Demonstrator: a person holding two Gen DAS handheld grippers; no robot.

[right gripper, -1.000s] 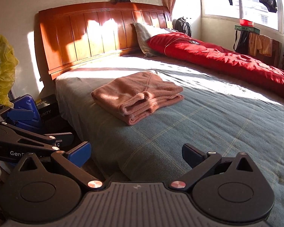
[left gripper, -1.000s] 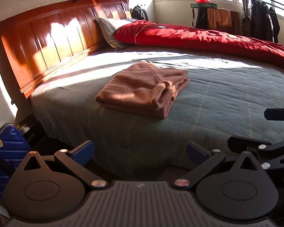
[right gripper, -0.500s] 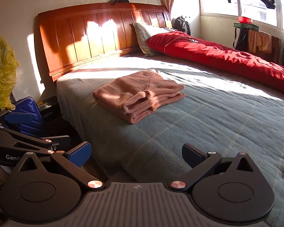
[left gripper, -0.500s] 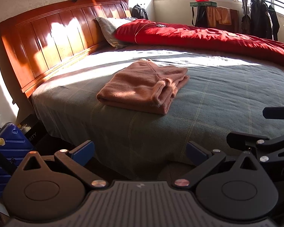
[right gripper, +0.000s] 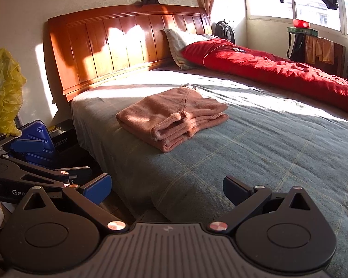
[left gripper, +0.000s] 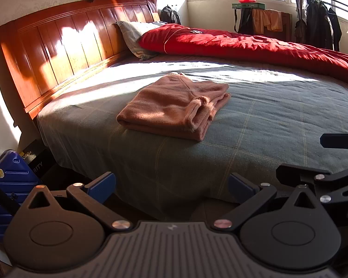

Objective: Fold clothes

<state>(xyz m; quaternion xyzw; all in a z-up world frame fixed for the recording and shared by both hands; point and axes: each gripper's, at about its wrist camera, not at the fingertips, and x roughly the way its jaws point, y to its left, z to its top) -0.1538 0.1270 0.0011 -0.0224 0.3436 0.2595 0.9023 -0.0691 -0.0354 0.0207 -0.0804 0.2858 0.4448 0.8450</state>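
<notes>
The pink garment (left gripper: 174, 106) lies folded in a compact stack on the grey-green bedspread (left gripper: 266, 125), near the bed's side edge & toward the wooden headboard (left gripper: 76, 41), w/ the red duvet (left gripper: 255, 46) well apart behind it. Left gripper (left gripper: 171, 185) and right gripper (right gripper: 167, 188) both hang off the mattress edge, jaws spread wide, holding nothing. Fold looks done, so risk is mostly in disturbing it: a cuff roll sits loose at the stack's open end, and a careless pinch there could drag layers apart. Stack is also near the edge, so a nudge could slide it off.
</notes>
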